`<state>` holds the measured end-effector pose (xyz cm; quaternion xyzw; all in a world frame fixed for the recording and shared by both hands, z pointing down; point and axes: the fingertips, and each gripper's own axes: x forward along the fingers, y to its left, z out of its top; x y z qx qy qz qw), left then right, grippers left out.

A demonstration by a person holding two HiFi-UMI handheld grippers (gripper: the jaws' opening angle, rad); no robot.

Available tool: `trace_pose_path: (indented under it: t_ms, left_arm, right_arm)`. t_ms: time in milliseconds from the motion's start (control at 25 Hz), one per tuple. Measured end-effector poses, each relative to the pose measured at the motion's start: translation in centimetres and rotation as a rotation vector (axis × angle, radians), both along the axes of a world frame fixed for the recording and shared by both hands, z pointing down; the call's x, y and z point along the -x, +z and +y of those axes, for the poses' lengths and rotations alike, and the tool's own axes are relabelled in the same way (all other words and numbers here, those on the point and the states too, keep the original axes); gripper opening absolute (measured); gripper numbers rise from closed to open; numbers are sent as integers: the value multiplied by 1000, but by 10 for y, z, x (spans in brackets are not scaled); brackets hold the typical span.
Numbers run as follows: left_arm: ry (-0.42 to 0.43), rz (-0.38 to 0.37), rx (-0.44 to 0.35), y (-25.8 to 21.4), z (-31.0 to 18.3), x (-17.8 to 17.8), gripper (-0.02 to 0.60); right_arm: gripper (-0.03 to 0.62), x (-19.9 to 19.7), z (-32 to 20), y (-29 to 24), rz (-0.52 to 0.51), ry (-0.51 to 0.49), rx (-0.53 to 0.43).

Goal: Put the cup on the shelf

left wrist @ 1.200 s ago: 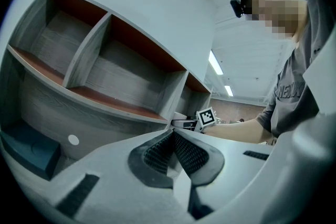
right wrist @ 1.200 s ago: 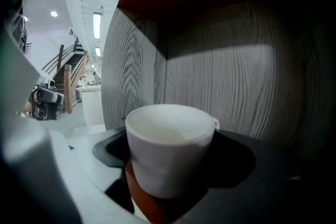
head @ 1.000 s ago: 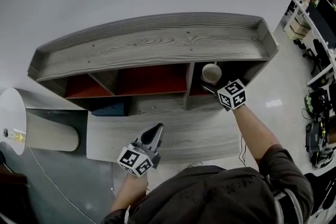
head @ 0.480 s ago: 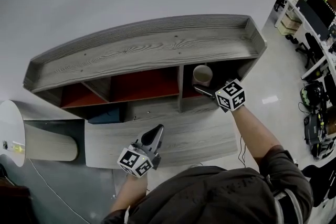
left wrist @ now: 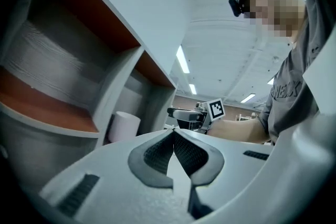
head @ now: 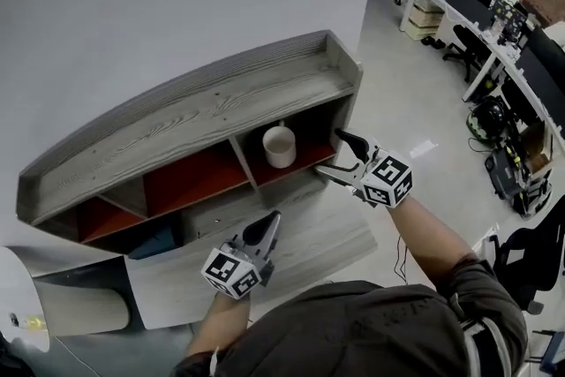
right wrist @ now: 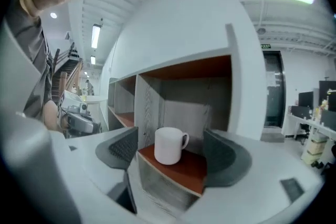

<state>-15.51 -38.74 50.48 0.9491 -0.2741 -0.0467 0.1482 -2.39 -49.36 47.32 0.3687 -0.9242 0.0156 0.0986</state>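
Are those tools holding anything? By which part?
Nothing is held. The right hand-held gripper is open and empty, jaws just narrowing; the left hand-held gripper is shut, empty. The white ceramic mug stands free on the grey wooden shelf.

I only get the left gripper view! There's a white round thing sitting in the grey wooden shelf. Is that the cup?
Observer: Yes. The right gripper view shows it is a white ceramic cup, standing upright, with a handle on its right side.
Operator: Is the other gripper holding it?
Observer: No. The right gripper has just been closing its jaws a little, but they stand open with nothing between them, and the head view shows it apart from the cup.
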Motion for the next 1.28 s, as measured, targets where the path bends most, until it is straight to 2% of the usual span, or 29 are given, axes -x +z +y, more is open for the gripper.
trace_pose_path:
  t_ms: [360, 640, 800, 920, 1120, 1280]
  left_arm:
    - [311, 17, -48, -24, 20, -122, 5]
    - [558, 25, -89, -43, 87, -234, 5]
    - [705, 29, -102, -50, 138, -297, 5]
    - [798, 35, -109, -55, 182, -341, 5]
    - [956, 41, -118, -51, 270, -405, 5]
    - [1058, 47, -120, -52, 339, -444, 5]
  right_arm:
    - [172, -135, 86, -36, -24, 276, -48]
    - [44, -246, 208, -55, -31, 533, -84]
    - [0, -307, 286, -57, -44, 695, -90]
    - [-9, -346, 350, -58, -60, 805, -92]
    - [-9, -392, 473, -47, -52, 983, -87]
    - [-9, -418, 566, -39, -43, 1118, -80]
